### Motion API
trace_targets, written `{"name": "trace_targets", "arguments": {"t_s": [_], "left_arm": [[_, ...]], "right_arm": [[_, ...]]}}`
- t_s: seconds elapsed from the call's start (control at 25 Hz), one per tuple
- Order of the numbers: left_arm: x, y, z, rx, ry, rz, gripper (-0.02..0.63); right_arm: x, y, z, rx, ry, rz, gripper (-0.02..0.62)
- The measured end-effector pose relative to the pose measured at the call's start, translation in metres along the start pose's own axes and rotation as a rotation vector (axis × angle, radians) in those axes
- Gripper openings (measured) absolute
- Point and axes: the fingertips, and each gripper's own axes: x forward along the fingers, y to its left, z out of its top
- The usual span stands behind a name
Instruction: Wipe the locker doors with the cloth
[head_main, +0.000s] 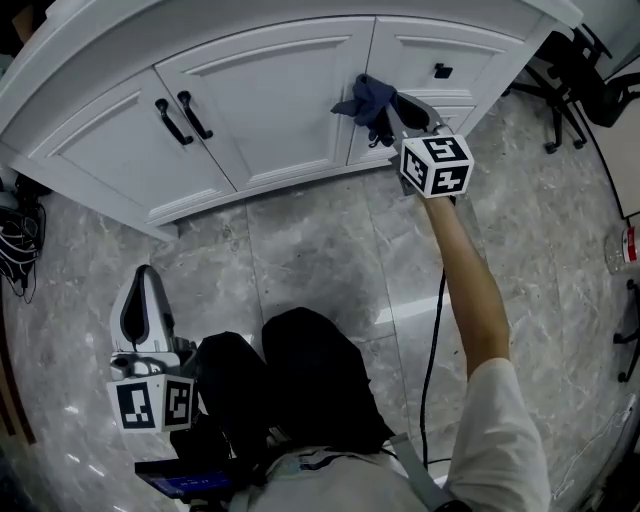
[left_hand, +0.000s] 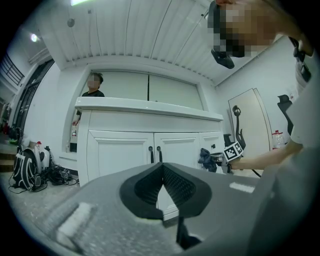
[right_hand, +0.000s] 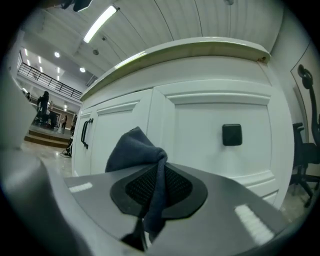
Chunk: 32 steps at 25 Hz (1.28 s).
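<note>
White locker doors (head_main: 270, 100); blue cloth (head_main: 366, 98) in R hand-held gripper (head_main: 390, 115).

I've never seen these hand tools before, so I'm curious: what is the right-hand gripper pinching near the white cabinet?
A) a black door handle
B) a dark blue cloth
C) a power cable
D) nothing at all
B: in the right gripper view, the right gripper has its jaws closed on a dark blue cloth, which bunches up in front of the white cabinet door.
</note>
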Motion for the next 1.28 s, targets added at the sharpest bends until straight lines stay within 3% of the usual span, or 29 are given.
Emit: {"name": "trace_targets", "arguments": {"t_s": [0.56,1.28], "left_arm": [[0.015,-0.028,-0.008,-0.012,0.006,-0.052,0.002],[0.07,-0.134,-0.014,-0.057,-0.014,-0.296,0.002]], "right_arm": [[-0.036,-0.096,-0.017,-0.012,0.039,-0.204,0.04],[-0.062,-0.162,-0.025,-0.041,0.054,-0.315,0.04]]}}
